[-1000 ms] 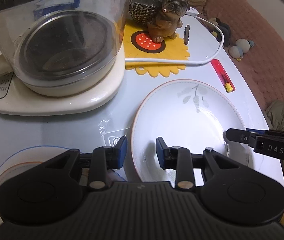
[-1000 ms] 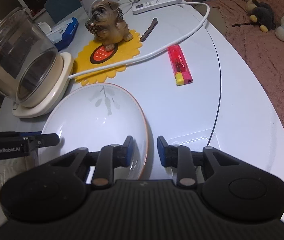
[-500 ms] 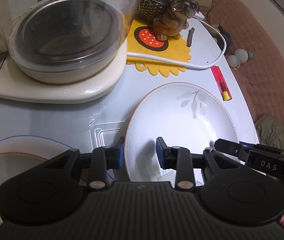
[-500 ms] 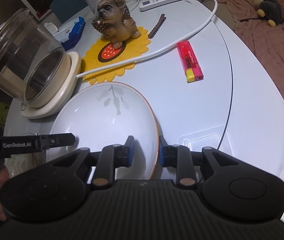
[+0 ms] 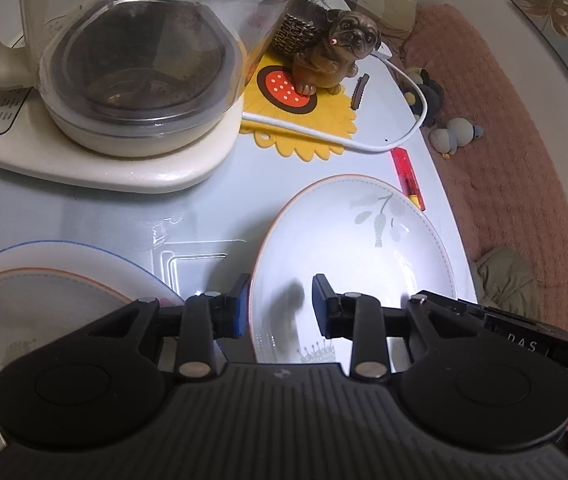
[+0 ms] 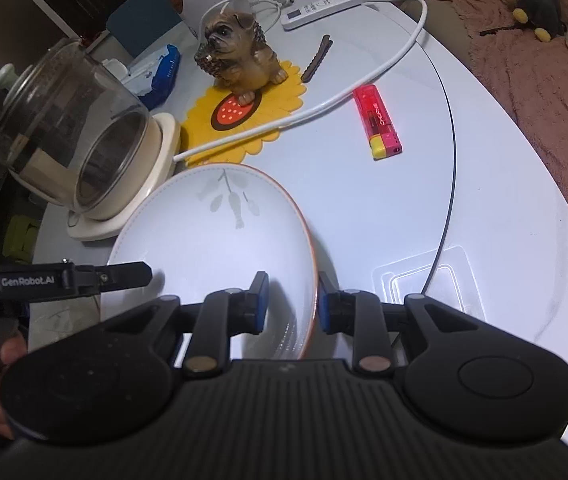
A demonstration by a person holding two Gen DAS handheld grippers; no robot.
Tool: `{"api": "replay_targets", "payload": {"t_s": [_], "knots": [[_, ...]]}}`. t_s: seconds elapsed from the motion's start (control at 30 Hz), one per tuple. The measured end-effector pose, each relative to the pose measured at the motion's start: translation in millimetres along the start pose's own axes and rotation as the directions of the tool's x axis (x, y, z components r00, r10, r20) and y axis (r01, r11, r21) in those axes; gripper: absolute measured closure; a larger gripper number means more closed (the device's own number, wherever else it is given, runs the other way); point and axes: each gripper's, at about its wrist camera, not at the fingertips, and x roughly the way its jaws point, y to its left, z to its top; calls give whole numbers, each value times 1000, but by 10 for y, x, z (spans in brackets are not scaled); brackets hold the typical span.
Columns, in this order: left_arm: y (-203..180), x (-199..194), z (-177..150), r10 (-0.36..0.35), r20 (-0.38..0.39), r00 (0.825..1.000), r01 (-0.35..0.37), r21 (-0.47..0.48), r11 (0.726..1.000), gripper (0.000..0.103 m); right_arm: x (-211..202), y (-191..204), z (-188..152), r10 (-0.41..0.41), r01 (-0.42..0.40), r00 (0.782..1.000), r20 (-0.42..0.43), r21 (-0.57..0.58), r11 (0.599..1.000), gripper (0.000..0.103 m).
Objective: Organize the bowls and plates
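Observation:
A white plate with an orange rim and a grey leaf print (image 5: 356, 248) is lifted off the white table, tilted. My left gripper (image 5: 280, 304) straddles its left rim, one finger under and one inside. My right gripper (image 6: 292, 300) straddles the opposite rim of the plate (image 6: 212, 236). Both look shut on the plate. A second matching plate (image 5: 36, 304) lies at the lower left on a larger blue-rimmed plate (image 5: 84, 250).
A glass kettle on a cream base (image 5: 124, 80) stands close behind. A dog figurine (image 5: 324, 60) sits on a yellow sunflower mat (image 6: 244, 120). A white cable (image 6: 324, 100), a red lighter (image 6: 378, 122) and a power strip (image 6: 324, 4) lie on the table. The table's edge (image 6: 544, 168) curves at the right.
Both grippers have lifted the plate and carried it leftward toward the stacked plates, which now fill more of the left wrist view. The kettle looms closer.

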Motion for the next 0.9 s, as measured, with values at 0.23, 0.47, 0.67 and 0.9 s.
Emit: {"api": "replay_targets", "payload": {"t_s": [0.23, 0.47, 0.67, 0.9], "knots": [[-11, -311, -79, -27, 34, 999, 29, -34, 999, 66, -265, 118, 14, 25, -25, 1000, 17, 6, 1000, 75], [57, -705, -178, -37, 86, 996, 43, -68, 997, 67, -480, 367, 55, 52, -51, 998, 26, -43, 998, 75], [191, -1050, -297, -33, 140, 990, 48, -102, 994, 66, -613, 650, 46, 87, -83, 996, 35, -95, 992, 75], [508, -1381, -573, 18, 186, 982, 17, -188, 982, 67, -517, 991, -15, 142, -141, 990, -7, -181, 973, 75]]}}
